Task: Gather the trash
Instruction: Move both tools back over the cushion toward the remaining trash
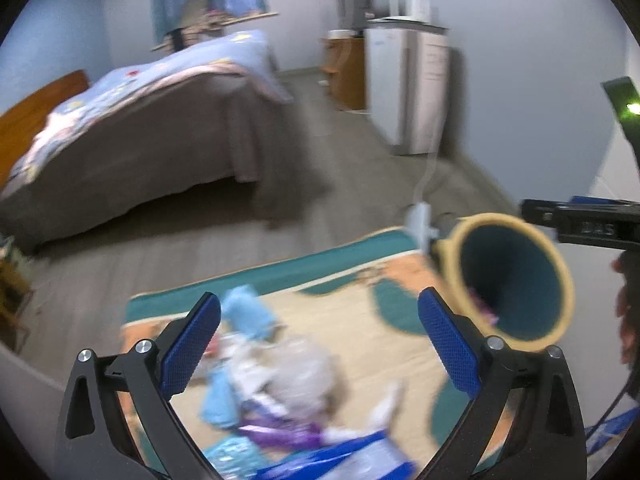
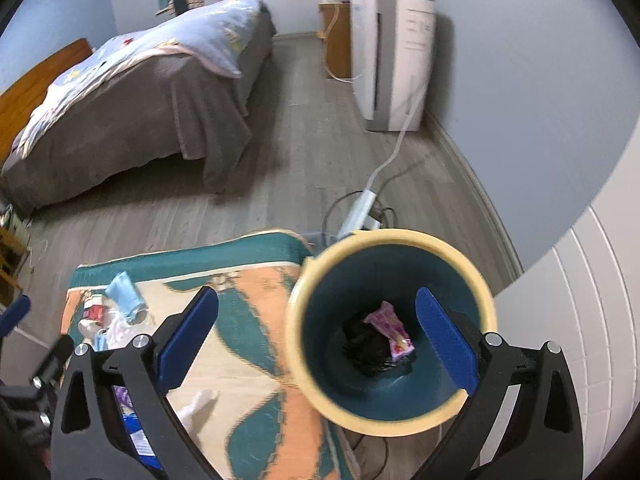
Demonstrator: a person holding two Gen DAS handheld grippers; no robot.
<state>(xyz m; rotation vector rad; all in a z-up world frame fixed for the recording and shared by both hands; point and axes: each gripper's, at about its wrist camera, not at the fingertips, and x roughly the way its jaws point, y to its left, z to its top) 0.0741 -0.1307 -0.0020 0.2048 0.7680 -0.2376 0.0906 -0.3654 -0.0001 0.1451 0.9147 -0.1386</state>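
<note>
Left wrist view, left gripper [image 1: 319, 334] fingers spread above blurred trash [image 1: 276, 372] on rug [image 1: 360, 304], right gripper [image 2: 317, 330] spread, bin [image 2: 390, 330] under its right finger, wrapper [image 2: 392, 330] inside.

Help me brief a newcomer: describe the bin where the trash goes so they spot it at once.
Find the teal, peach and cream rug on the grey floor near the bed. At its right edge stands the bin, round and dark teal. Its cream rim and the pink wrapper inside set it apart.

Woven rug [image 2: 256, 344], wood-plank floor [image 2: 304, 152]
</note>
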